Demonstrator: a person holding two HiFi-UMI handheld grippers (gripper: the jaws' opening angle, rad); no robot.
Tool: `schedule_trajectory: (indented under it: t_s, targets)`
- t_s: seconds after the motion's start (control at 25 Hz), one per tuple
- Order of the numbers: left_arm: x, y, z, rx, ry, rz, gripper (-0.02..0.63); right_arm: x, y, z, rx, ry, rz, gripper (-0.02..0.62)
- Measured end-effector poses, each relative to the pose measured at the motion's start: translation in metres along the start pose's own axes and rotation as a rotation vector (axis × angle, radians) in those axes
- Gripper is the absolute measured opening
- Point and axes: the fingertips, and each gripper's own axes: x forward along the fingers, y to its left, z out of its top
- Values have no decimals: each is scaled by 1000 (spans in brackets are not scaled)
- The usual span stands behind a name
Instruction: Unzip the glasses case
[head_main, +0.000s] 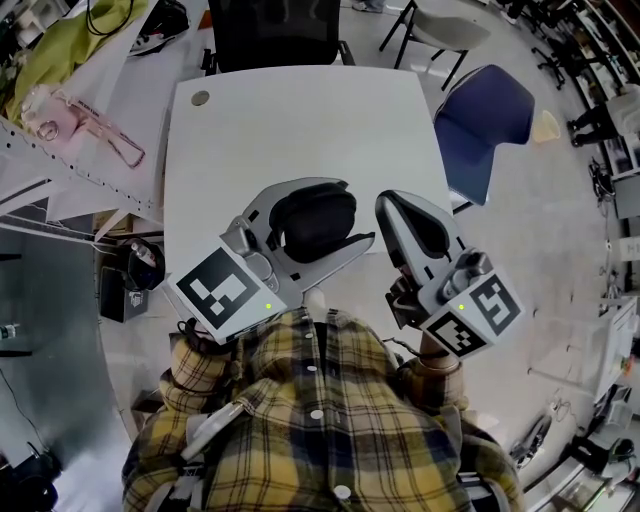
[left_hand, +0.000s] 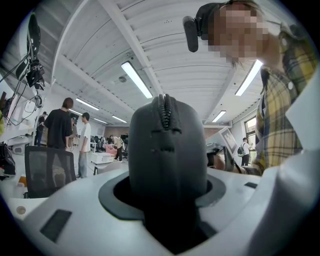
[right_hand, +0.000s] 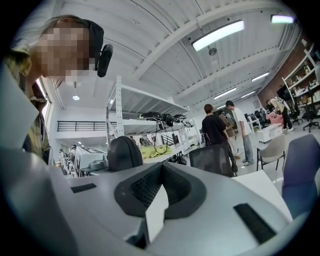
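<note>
1. Above the white rectangular table (head_main: 300, 120), my left gripper (head_main: 356, 212) is clamped on the black oval fabric glasses case (head_main: 315, 222).
2. My right gripper (head_main: 390, 205) is just right of the case, with its jaws pressed together on nothing.
3. The case's zipper seam (left_hand: 164, 112) faces the left gripper's camera; the jaws hide its lower end, and I cannot make out a pull.
</note>
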Motion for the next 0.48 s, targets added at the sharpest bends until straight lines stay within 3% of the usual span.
schedule_trajectory:
  t_s: [0.48]
  targets:
    - [-3, -3, -1, -1, -3, 6, 247, -1, 4, -3, -3, 10, 12, -2]
